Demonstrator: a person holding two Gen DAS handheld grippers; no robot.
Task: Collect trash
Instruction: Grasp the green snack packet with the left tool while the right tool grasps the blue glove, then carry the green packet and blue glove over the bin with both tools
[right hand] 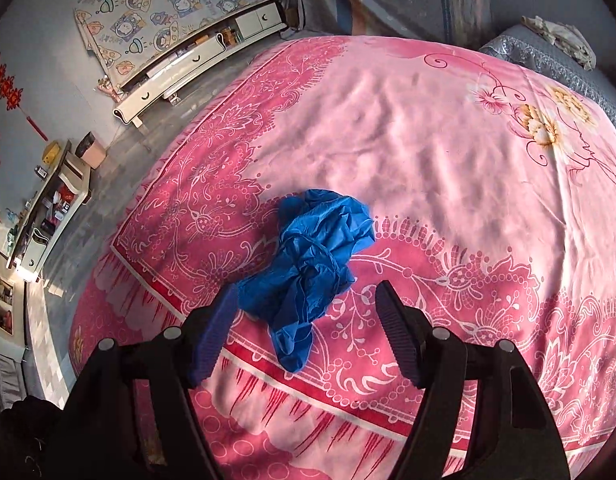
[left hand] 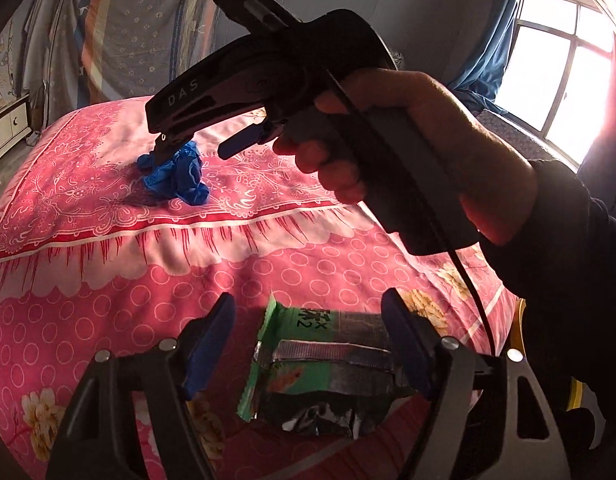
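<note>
- A crumpled blue glove (right hand: 312,264) of thin, wrinkly, rubbery film lies bunched on the bedspread (right hand: 428,140), one limp finger end trailing toward the camera in the right wrist view.
- The right gripper (right hand: 304,336) points down at it with its jaws apart; the left ribbed pad (right hand: 212,340) sits right at the glove's edge, though I cannot tell if it touches, and the right pad stands clear of it over bare cloth. Nothing is clamped.
- In the left wrist view the same glove (left hand: 176,176) shows farther up the bed, with the right gripper's tips (left hand: 200,144) straddling its top and a hand (left hand: 408,136) wrapped round the grey handle, a black cable hanging beside it.
- A torn snack wrapper (left hand: 320,376), green printed foil with a shiny silver inside and creased, jagged edges, lies flat on the bedspread near the left gripper.
- The left gripper (left hand: 312,344) has its jaws wide, blue ribbed pads either side of the wrapper; the right pad overlaps its edge in the picture, but no squeeze is visible.
- The bedspread is smooth pink cloth with a red lace-pattern border, ring dots and cream flowers, lightly rippled.
- Beyond it: a grey tiled floor (right hand: 120,184), a low white drawer unit (right hand: 196,56), and a bright window (left hand: 556,72) with blue curtain.
</note>
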